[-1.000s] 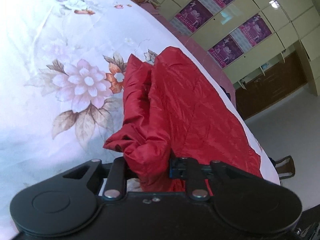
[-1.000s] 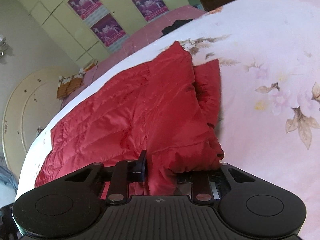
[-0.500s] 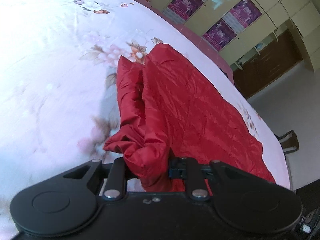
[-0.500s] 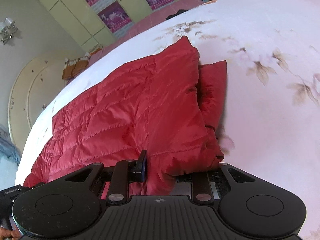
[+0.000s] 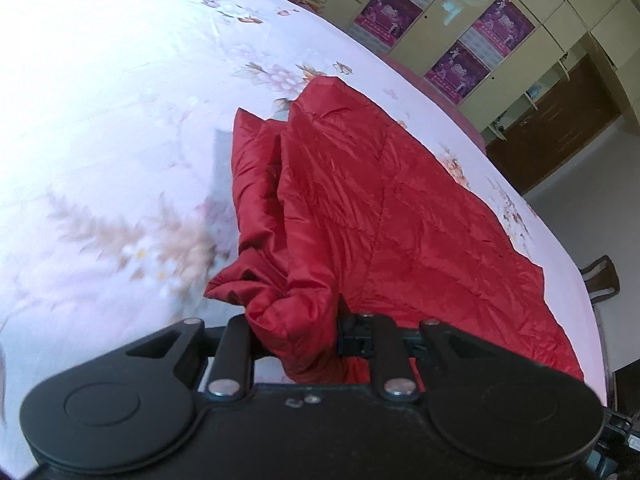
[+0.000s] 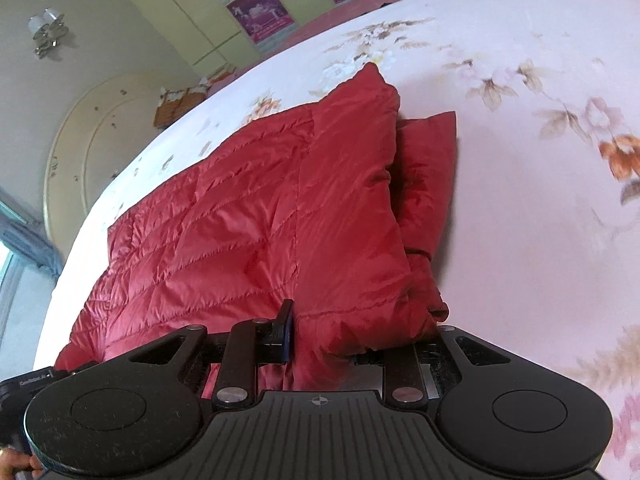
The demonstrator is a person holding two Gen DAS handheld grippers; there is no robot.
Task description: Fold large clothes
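Note:
A red quilted down jacket [image 5: 380, 208] lies on a bed with a white floral sheet [image 5: 100, 120]. My left gripper [image 5: 296, 332] is shut on a bunched corner of the jacket, which it holds up off the sheet. My right gripper [image 6: 352, 344] is shut on another bunched edge of the same jacket [image 6: 260, 216]. A narrower red part, probably a sleeve [image 6: 428, 168], lies folded beside the main body. The fingertips of both grippers are hidden in the fabric.
The floral sheet [image 6: 540, 160] spreads wide around the jacket. Yellow-green wardrobe doors with purple posters [image 5: 460, 32] stand beyond the bed. A curved headboard [image 6: 80, 148] is at the left in the right wrist view. A wooden chair [image 5: 600, 280] stands past the bed's edge.
Both grippers have pulled back and up with the jacket edge in them. More of the jacket and of the bed now shows in both views. The grips have not changed.

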